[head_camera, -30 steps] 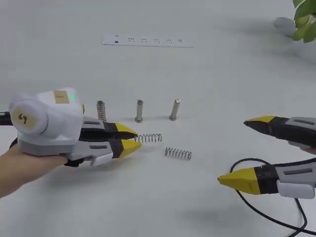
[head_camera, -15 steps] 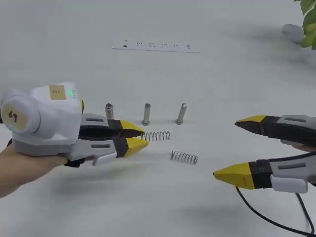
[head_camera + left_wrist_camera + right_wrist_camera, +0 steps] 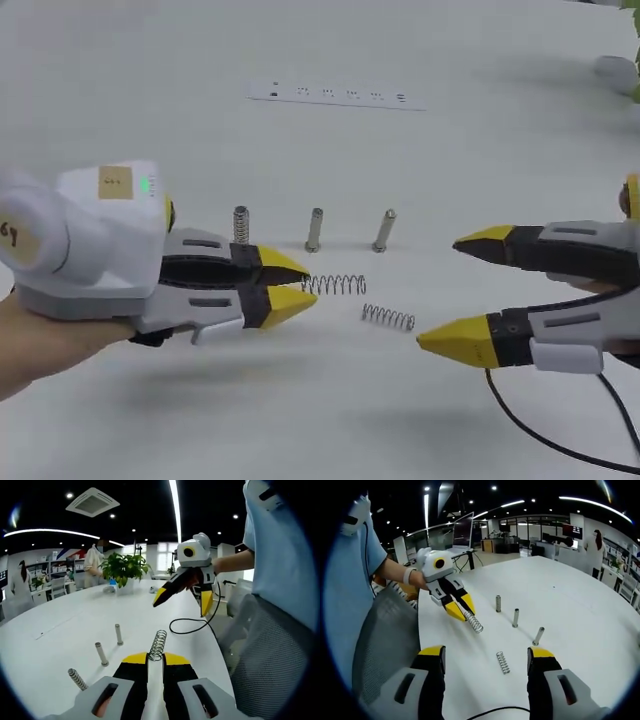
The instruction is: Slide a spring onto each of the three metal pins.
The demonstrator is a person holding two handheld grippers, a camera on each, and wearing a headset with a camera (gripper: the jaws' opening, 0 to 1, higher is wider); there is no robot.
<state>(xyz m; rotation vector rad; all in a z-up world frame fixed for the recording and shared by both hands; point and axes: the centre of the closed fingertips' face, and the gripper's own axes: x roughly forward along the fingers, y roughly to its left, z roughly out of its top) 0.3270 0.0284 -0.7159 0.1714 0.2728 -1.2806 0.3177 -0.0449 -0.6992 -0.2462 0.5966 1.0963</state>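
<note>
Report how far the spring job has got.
Done: the left pin wears a spring. In hand: the left gripper is shut on a second spring, not yet on a pin. Left: the middle pin and right pin stand bare, the third spring lies on the table, and the right gripper is open, holding nothing.

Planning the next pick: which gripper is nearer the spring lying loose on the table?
Right. The right gripper is open with the loose spring just ahead of its jaws; the left gripper is farther off, shut on the other spring.
</note>
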